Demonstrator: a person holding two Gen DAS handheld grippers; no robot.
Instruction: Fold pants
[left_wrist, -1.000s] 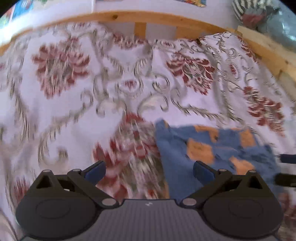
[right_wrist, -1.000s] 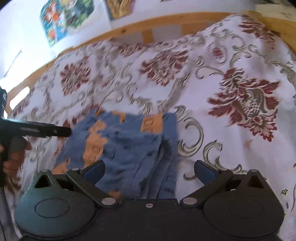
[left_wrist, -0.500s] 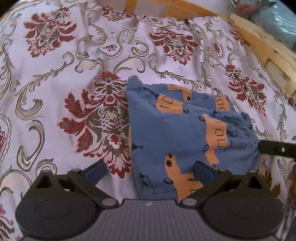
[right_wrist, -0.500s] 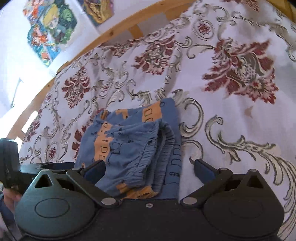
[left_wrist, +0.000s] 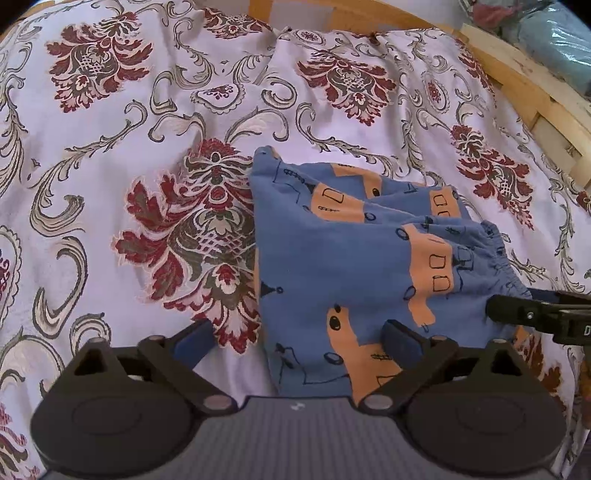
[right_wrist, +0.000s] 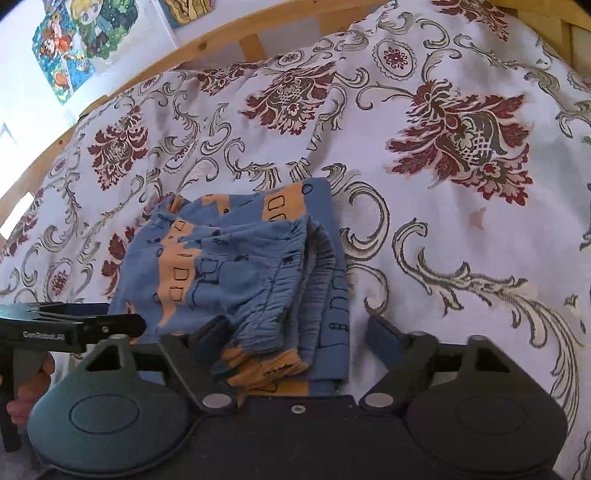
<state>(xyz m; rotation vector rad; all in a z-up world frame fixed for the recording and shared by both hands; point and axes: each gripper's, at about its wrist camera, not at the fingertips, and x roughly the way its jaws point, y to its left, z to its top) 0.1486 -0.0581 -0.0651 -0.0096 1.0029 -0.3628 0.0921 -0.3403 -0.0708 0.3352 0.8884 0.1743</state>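
Small blue pants (left_wrist: 343, 258) with orange patches lie folded in a compact stack on the floral bedspread (left_wrist: 129, 147). My left gripper (left_wrist: 297, 339) is open at the stack's near left corner, and its right finger rests over the cloth. In the right wrist view the pants (right_wrist: 240, 273) show their gathered waistband layers facing me. My right gripper (right_wrist: 295, 332) is open, with the waistband end of the stack lying between its fingers. The right gripper (left_wrist: 517, 314) appears at the stack's right edge in the left wrist view. The left gripper (right_wrist: 92, 328) appears at the stack's left side.
A wooden bed frame (left_wrist: 535, 107) runs along the far and right sides of the bedspread. Posters (right_wrist: 85, 40) hang on the wall behind it. A teal bundle (left_wrist: 554, 33) sits beyond the frame. A hand (right_wrist: 26, 398) holds the left gripper's handle.
Both grippers have come closer and lower to the folded pants, which now fill more of each view. Both stay open. The stack itself looks unchanged since half a second ago.
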